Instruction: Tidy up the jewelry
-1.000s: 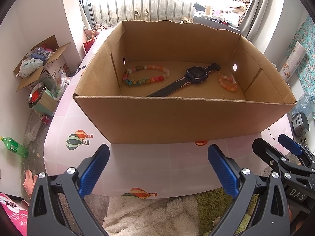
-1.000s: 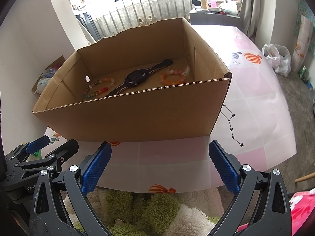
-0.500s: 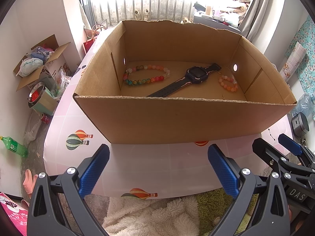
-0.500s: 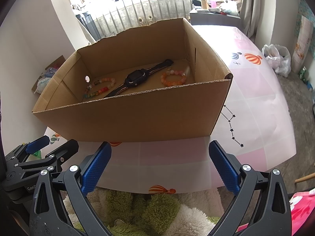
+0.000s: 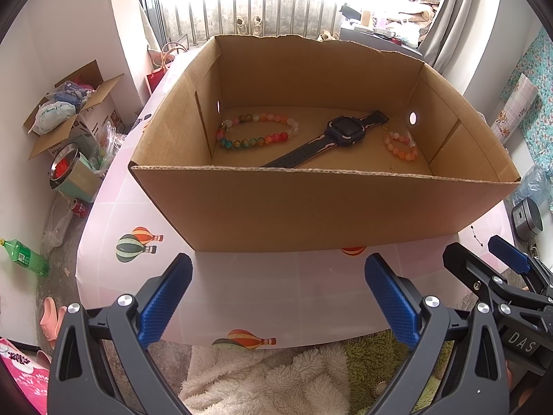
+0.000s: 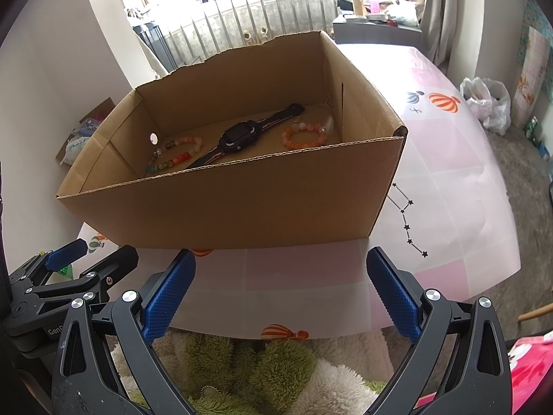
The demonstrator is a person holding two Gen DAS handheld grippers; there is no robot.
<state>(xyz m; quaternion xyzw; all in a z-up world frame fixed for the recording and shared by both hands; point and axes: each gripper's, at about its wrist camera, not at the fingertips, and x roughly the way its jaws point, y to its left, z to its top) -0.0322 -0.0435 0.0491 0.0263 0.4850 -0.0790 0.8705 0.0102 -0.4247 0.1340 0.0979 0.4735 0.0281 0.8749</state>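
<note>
Left wrist view: the left tool (image 5: 278,297) hangs with its fingers wide apart and nothing between them, over the near edge of a pink balloon-print table (image 5: 242,287). Ahead stands an open cardboard box (image 5: 311,204) holding, from left to right, a multicoloured bead bracelet (image 5: 255,132), a black watch (image 5: 331,140) and a small orange bead bracelet (image 5: 401,145), all lying apart on its floor. At right, the right tool (image 6: 280,294) hangs likewise spread and empty.
</note>
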